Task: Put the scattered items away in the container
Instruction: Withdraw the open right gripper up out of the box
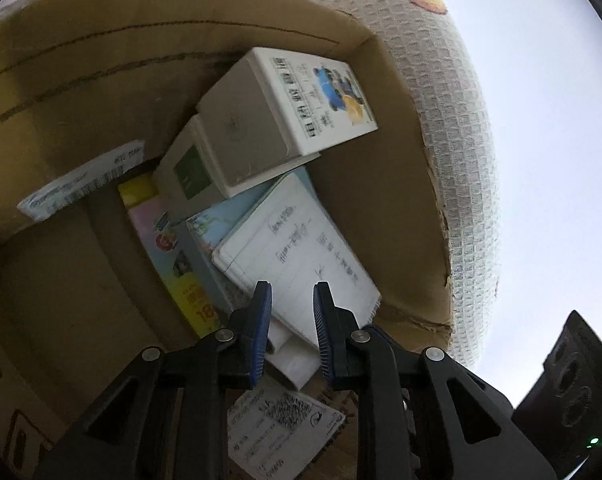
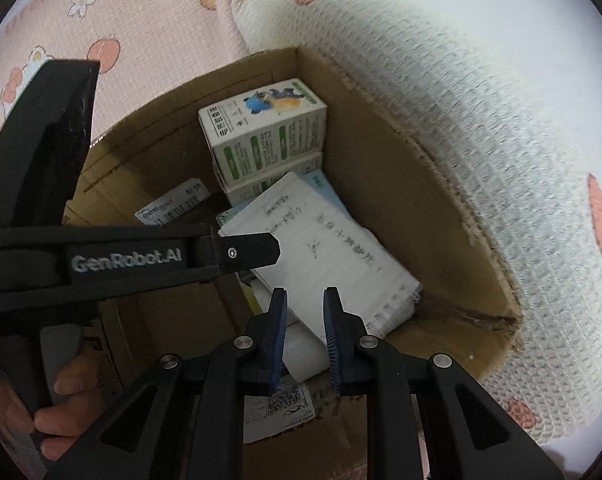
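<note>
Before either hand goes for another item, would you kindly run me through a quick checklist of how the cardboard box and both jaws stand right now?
1. Left gripper free of any item: ok, nothing sits between its jaws.
2. Right gripper free of any item: ok, a gap shows and nothing is pinched.
3. Notebook inside the cardboard box: ok, it lies flat on the other items.
4. White cartons settled: ok, stacked against the far wall.
5. Room left in the box: ok, bare floor shows beside the pile.
6. Items left outside the box: cannot tell, only patterned cloth shows around it.
</note>
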{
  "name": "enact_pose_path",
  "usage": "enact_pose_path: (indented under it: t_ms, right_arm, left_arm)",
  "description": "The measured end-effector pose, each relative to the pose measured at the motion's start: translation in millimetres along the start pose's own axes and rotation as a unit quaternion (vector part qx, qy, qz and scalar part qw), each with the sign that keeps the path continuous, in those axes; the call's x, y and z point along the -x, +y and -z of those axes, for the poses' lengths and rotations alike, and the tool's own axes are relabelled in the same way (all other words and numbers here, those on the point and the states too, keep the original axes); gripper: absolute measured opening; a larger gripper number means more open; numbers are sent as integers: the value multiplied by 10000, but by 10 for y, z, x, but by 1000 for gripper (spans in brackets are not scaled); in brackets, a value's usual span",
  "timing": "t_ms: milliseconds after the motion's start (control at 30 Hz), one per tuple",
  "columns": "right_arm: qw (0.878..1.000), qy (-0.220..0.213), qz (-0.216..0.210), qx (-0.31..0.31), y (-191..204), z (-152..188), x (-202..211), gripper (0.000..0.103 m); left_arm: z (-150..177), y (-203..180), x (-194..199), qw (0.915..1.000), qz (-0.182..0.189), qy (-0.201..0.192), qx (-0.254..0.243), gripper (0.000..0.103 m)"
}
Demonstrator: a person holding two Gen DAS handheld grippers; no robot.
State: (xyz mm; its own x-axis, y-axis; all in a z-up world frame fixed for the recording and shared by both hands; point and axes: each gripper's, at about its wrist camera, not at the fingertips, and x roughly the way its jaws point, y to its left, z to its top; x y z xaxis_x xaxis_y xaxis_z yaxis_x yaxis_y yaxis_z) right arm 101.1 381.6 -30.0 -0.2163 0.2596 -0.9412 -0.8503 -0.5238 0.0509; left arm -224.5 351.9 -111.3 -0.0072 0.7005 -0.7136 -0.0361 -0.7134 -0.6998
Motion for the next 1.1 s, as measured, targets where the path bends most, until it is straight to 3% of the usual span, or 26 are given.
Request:
enact_pose_path:
  t_ms: [167, 300, 733, 967, 1033, 1067, 1100]
  right_arm:
    - [9999, 121, -97, 18, 16, -13, -82, 16]
    - [9996, 265, -14, -1, 21, -28, -176, 16]
    - [9989, 358, -126, -264, 9, -120, -291, 16]
    - [9988, 341, 66, -346, 80, -82, -179, 16]
    - [9986, 291, 203, -383, 114, -65, -95, 19]
    - [9985, 255, 276, -406, 135, -59, -45, 26]
    - [9982, 204, 343, -438, 161, -53, 16, 41]
  left_arm:
    - [20, 23, -13, 9997, -226, 9, -73, 24]
    - [-6, 112, -146, 9998, -43, 123, 128, 24]
    - [-71, 66, -228, 9998, 25, -156, 100, 22]
    - [111, -153, -18, 9981, -91, -434, -423, 24]
    - [173, -219, 100, 9965, -184, -526, -623, 27]
    - [203, -230, 150, 9961, -224, -539, -667, 29]
    - [234, -224, 202, 9959, -222, -563, -674, 33]
